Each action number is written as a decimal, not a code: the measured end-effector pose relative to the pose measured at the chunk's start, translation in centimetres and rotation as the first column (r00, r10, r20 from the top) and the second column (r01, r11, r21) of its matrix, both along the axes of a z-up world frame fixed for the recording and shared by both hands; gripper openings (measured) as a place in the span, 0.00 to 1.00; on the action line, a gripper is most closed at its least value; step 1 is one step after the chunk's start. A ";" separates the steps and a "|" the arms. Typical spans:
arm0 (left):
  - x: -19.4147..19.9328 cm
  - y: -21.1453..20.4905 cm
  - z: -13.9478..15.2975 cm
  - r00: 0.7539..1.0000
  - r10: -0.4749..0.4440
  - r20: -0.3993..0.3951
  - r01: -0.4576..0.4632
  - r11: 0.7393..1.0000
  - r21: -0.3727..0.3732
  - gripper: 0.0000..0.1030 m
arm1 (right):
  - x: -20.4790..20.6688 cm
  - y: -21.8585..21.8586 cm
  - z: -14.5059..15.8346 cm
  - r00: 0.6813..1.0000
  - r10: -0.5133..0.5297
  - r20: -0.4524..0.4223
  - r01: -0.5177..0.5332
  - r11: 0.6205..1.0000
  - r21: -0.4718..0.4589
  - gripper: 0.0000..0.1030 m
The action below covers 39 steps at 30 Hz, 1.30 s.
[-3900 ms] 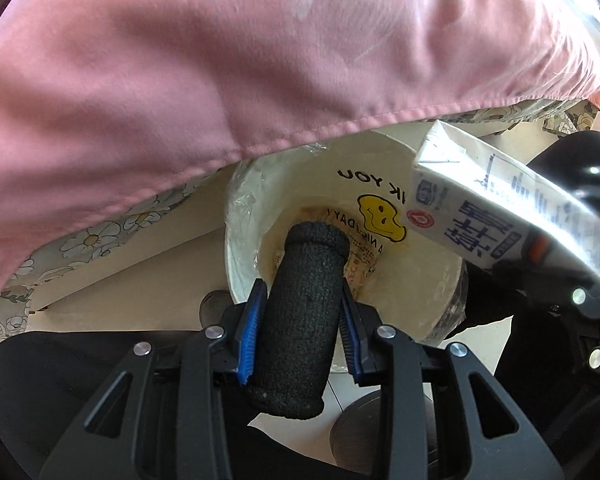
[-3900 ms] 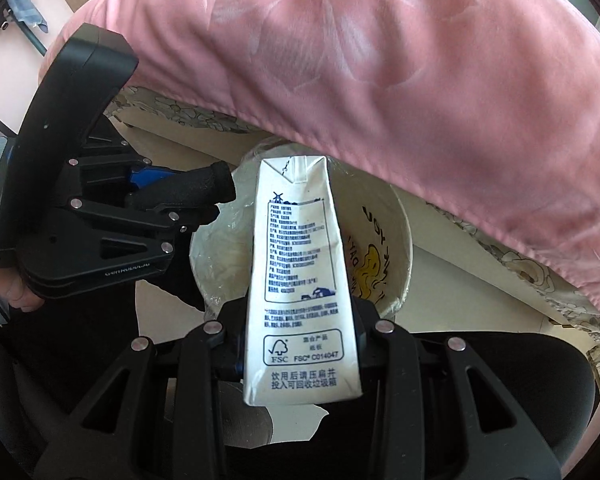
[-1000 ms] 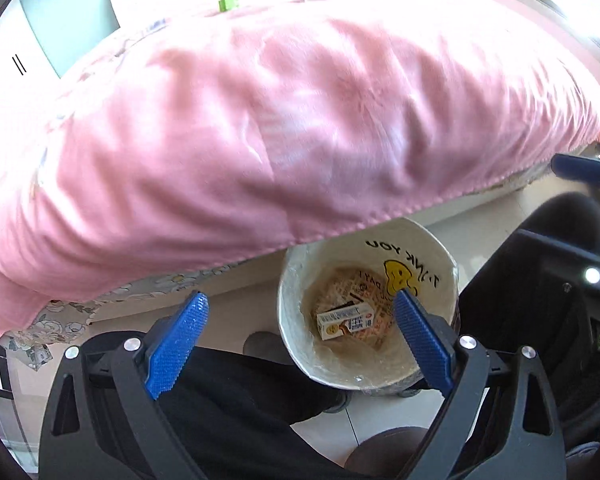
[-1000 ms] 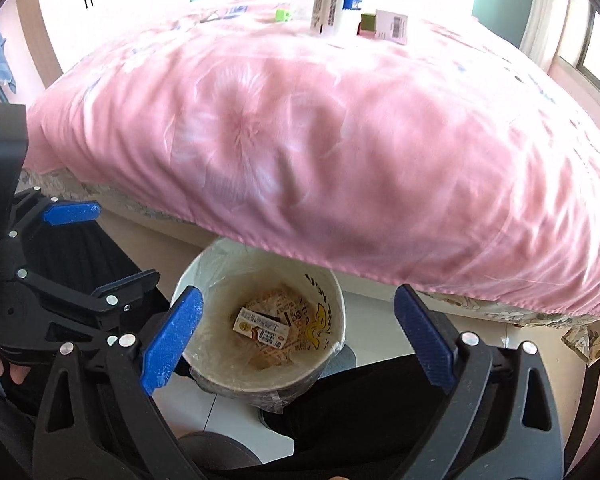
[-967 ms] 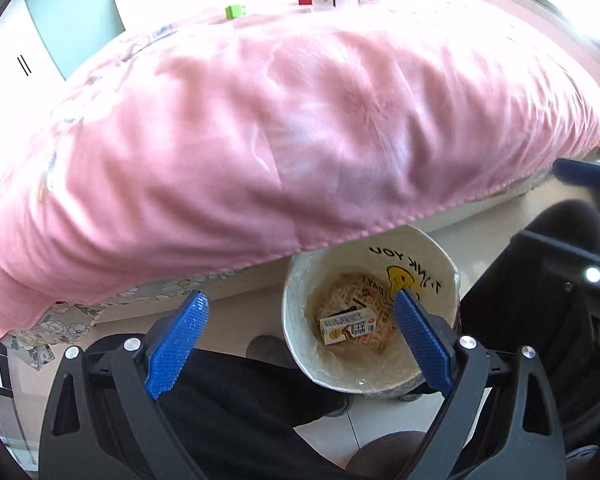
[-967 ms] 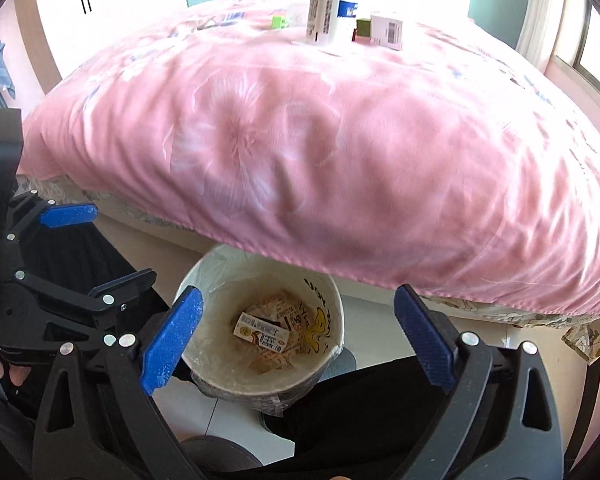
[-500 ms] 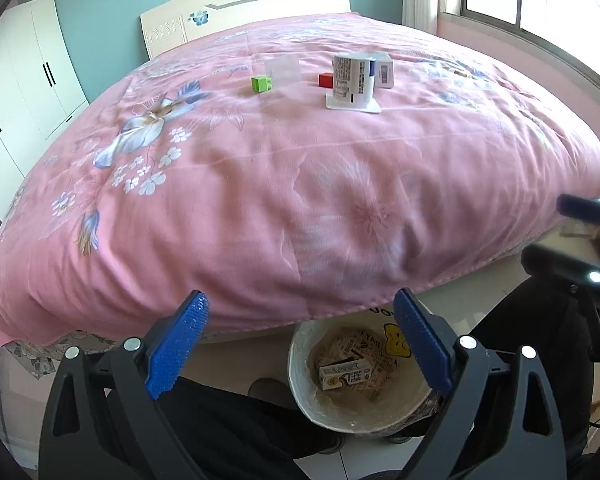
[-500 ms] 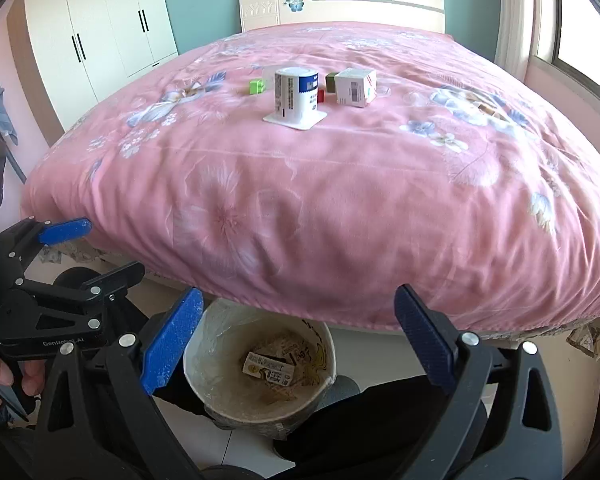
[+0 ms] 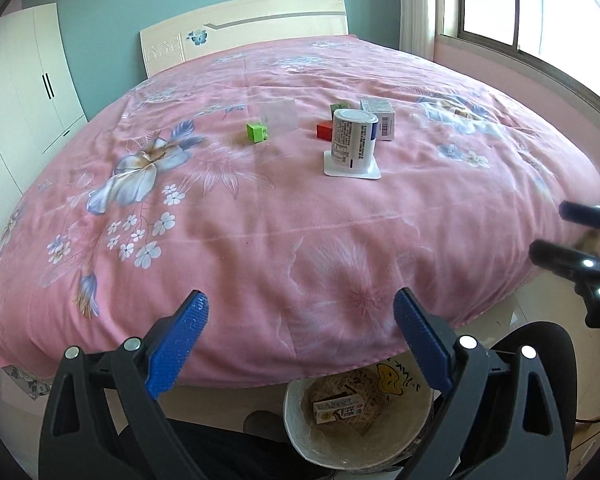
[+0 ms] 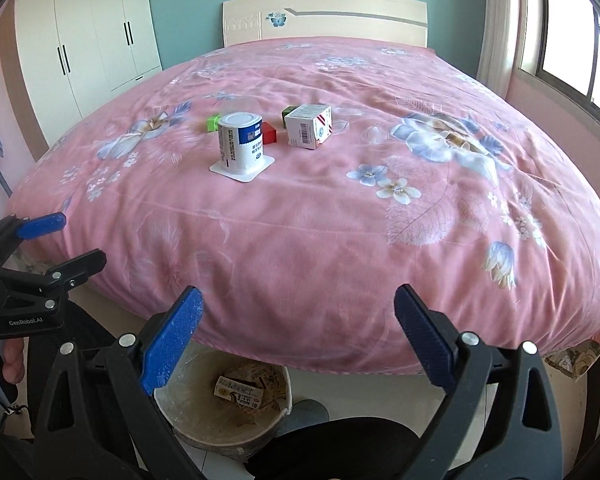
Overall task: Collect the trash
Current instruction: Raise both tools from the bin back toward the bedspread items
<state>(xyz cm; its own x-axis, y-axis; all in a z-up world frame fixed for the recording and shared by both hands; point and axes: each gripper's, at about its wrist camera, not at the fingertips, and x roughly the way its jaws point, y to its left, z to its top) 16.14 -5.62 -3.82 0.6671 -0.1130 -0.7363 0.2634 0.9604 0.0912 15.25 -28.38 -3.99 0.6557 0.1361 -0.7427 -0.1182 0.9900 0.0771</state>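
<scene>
A: Jaws, 2 sets: left gripper (image 9: 298, 344) spread wide, nothing between; right gripper (image 10: 298, 340) likewise apart and bare. Both hang over the near edge of the pink bedspread (image 9: 284, 208).

B: Trash listed on the bed: 1 upturned yogurt cup (image 10: 240, 145) on its square rim, 1 white carton box (image 10: 309, 126) just beside it, red block (image 10: 269, 133) and green block (image 9: 257, 133) near. Position: mid-bed, well apart from both grippers.

A: Waste bin (image 10: 220, 408) stands on the floor under the bed edge, 1 milk carton (image 10: 239, 388) inside.

B: Advice, as judged: take 1 item per gripper, close across the cup's round wall rather than its thin rim, approach level, avoid pinching the fabric.
</scene>
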 end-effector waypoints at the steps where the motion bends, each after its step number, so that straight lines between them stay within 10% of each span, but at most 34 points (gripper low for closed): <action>1: 0.4 0.2 0.1 1.000 0.004 0.001 -0.004 1.000 -0.002 0.93 | 0.4 -0.2 -0.1 1.000 0.003 -0.003 -0.003 1.000 0.004 0.92; 39: 21.7 1.6 -1.4 0.998 -0.029 -0.062 0.030 0.999 0.012 0.93 | 22.5 -0.8 -2.5 0.973 0.222 -0.063 -0.225 0.974 -0.040 0.92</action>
<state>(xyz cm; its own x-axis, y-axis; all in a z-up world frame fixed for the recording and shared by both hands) 37.82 -4.00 -5.19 0.6171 -0.1219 -0.7774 0.2968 0.9510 0.0865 37.76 -29.20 -6.47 0.5684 0.2391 -0.7872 -0.3337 0.9416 0.0450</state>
